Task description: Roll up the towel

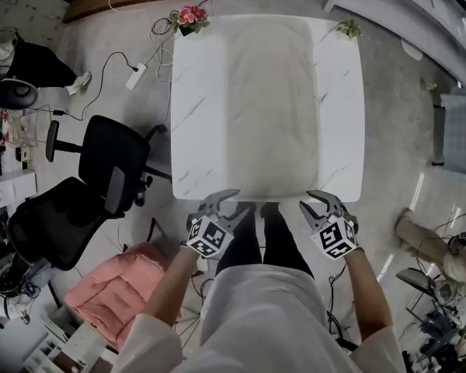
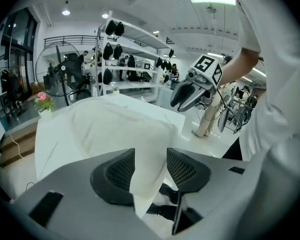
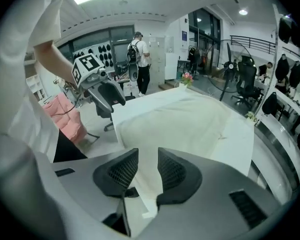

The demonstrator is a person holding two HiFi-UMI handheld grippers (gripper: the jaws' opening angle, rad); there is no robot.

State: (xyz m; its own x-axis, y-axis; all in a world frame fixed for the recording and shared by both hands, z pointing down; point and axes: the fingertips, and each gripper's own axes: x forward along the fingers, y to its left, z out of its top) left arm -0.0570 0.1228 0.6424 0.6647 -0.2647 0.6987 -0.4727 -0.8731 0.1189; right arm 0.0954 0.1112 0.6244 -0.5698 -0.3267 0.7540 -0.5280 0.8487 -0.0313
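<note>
The person's white shirt (image 1: 256, 317) fills the bottom of the head view, with both forearms reaching out from it toward the desk (image 1: 194, 130). The desk is white, veined like marble, and square-cornered. The towel (image 1: 272, 107) lies spread flat down the desk's middle, running from the far edge to the near edge, with bare desk showing on either side. It is pale cream and unrolled.

Two black chairs (image 1: 101, 162) stand on the floor left of the desk, and a pink cushion (image 1: 120, 290) lies nearer, beside the person's left arm.

The left tool (image 1: 237, 202) and the right tool (image 1: 311, 203) hover at the near edge of the desk, one by each near corner of the towel, both tilted downward. Each tool's jaws stand apart with nothing clamped; the towel shows beyond the gap.

Pink flowers (image 1: 189, 18) sit at the desk's far left corner, and a small plant (image 1: 347, 28) at the far right.
</note>
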